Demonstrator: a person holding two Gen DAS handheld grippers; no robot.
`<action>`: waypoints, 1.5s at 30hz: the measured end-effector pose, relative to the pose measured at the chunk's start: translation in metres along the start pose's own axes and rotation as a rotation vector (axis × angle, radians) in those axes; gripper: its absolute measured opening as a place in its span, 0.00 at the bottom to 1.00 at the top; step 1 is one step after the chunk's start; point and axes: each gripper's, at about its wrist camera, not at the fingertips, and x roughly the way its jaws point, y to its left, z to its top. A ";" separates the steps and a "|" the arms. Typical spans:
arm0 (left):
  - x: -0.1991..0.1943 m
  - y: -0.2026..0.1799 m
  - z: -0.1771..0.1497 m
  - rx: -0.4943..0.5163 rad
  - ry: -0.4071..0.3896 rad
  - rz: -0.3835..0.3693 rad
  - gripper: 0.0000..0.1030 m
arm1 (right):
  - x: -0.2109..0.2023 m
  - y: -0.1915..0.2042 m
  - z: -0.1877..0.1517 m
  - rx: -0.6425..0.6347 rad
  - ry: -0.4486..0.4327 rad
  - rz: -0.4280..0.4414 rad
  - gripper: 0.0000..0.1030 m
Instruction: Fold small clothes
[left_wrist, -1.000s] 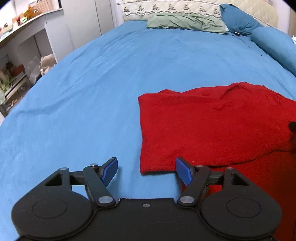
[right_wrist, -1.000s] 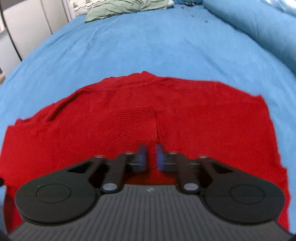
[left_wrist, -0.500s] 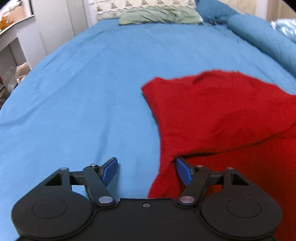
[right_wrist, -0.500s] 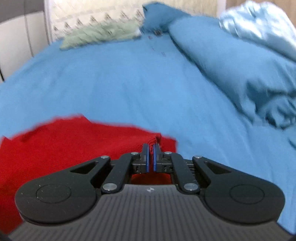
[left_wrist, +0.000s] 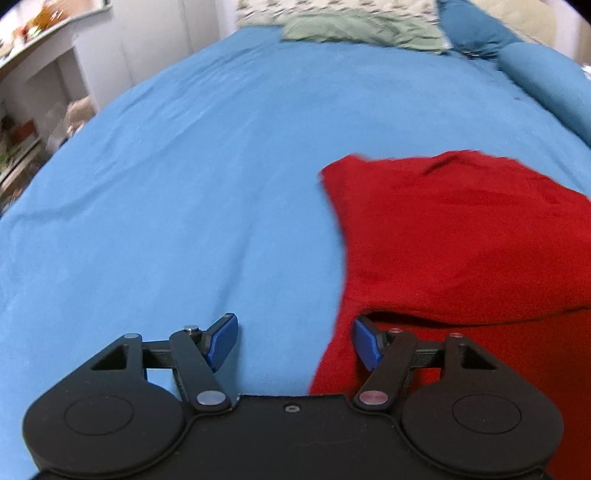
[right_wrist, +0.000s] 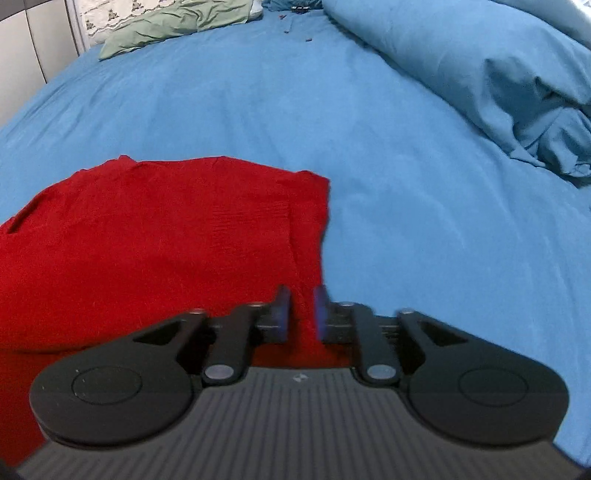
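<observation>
A red knit garment (left_wrist: 461, 240) lies on the blue bed sheet (left_wrist: 184, 203), folded over itself, with an upper layer lying over a lower one. My left gripper (left_wrist: 293, 341) is open and empty at the garment's left edge; its right finger sits over the red cloth. In the right wrist view the garment (right_wrist: 155, 251) fills the lower left. My right gripper (right_wrist: 301, 314) is parted by a small gap at the garment's right edge, with red cloth showing between the blurred fingers.
A green cloth (left_wrist: 362, 27) and patterned pillow (left_wrist: 332, 7) lie at the head of the bed. A rumpled blue duvet (right_wrist: 480, 66) runs along the right side. A white shelf unit (left_wrist: 33, 92) stands left of the bed.
My right gripper was shut on the garment's edge half a second ago and has now parted slightly after carrying the cloth over. The left gripper stayed open and shifted a little.
</observation>
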 end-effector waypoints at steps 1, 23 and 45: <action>-0.005 -0.003 0.004 0.018 -0.021 -0.020 0.72 | -0.008 0.001 0.001 -0.004 -0.021 -0.009 0.75; 0.082 -0.036 0.074 0.067 -0.061 -0.186 0.97 | 0.021 0.032 -0.005 -0.109 -0.069 0.227 0.95; -0.164 0.042 -0.075 0.020 -0.026 -0.134 0.97 | -0.222 -0.052 -0.059 -0.112 -0.163 0.280 0.95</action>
